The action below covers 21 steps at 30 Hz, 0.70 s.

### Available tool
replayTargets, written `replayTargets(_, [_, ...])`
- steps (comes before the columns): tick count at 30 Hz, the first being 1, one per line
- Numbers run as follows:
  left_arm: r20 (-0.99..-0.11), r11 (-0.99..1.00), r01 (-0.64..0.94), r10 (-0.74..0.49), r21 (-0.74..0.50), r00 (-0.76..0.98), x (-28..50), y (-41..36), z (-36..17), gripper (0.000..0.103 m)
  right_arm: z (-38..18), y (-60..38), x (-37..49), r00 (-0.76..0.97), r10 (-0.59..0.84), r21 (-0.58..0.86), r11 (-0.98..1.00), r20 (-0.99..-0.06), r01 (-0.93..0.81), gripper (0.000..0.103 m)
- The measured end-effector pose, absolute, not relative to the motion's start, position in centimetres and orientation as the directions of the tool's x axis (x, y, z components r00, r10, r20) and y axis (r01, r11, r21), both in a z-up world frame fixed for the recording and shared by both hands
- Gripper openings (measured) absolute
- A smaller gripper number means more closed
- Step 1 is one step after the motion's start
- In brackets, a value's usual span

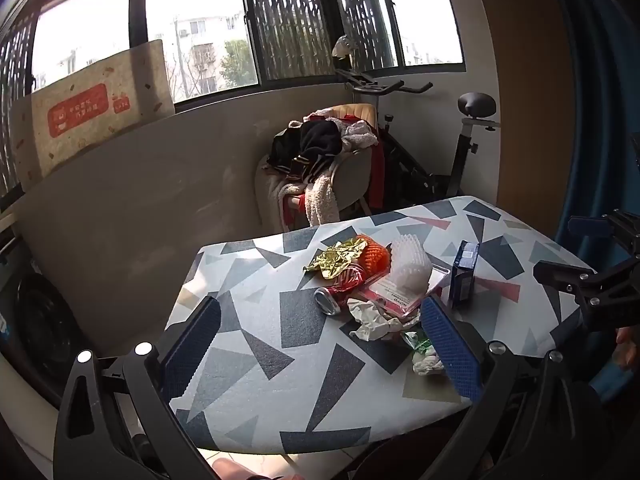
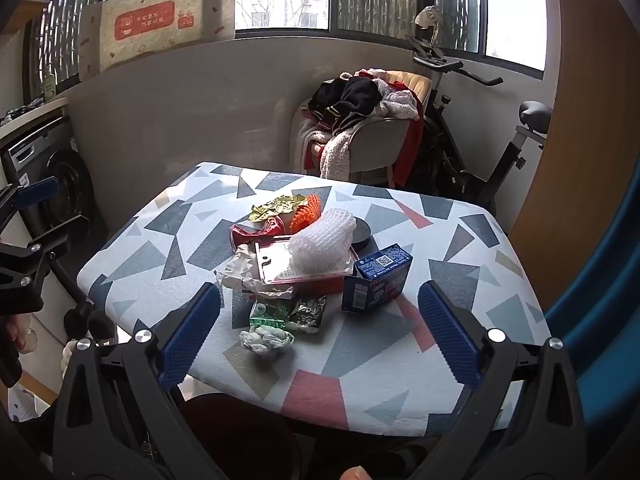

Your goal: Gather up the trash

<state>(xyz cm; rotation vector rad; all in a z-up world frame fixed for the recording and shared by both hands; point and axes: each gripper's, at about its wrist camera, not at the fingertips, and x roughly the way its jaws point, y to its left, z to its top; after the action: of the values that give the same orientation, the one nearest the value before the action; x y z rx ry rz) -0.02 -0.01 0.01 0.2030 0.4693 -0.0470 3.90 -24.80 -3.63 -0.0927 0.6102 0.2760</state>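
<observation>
A pile of trash lies on the patterned table (image 2: 460,272): a blue box (image 2: 378,280), white foam netting (image 2: 324,236), orange netting (image 2: 306,208), gold foil (image 2: 276,206), crumpled white paper (image 2: 244,268), a green wrapper (image 2: 268,314), a dark wrapper (image 2: 308,312) and a white wad (image 2: 266,340). A crushed can (image 1: 334,294) lies beside the pile in the left wrist view. My right gripper (image 2: 320,332) is open above the table's near edge, the wad between its fingers. My left gripper (image 1: 320,340) is open and empty over the table's left part, its right pad (image 1: 448,344) near the crumpled paper (image 1: 372,320).
A chair heaped with clothes (image 2: 360,120) stands behind the table, with an exercise bike (image 2: 480,128) to its right. A washing machine (image 2: 56,184) is at the left. A dark round bin (image 2: 240,436) shows below the table's near edge. A blue curtain (image 2: 600,300) hangs at right.
</observation>
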Motion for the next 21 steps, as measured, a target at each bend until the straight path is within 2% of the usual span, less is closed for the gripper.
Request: replayTargets(21, [-0.460, 0.980, 0.092, 0.000, 0.177, 0.888, -0.15, 0.07, 0.10, 0.098, -3.94, -24.68, 3.93, 0.781, 0.226, -0.004, 0.960, -0.582, -0.280, 0.097])
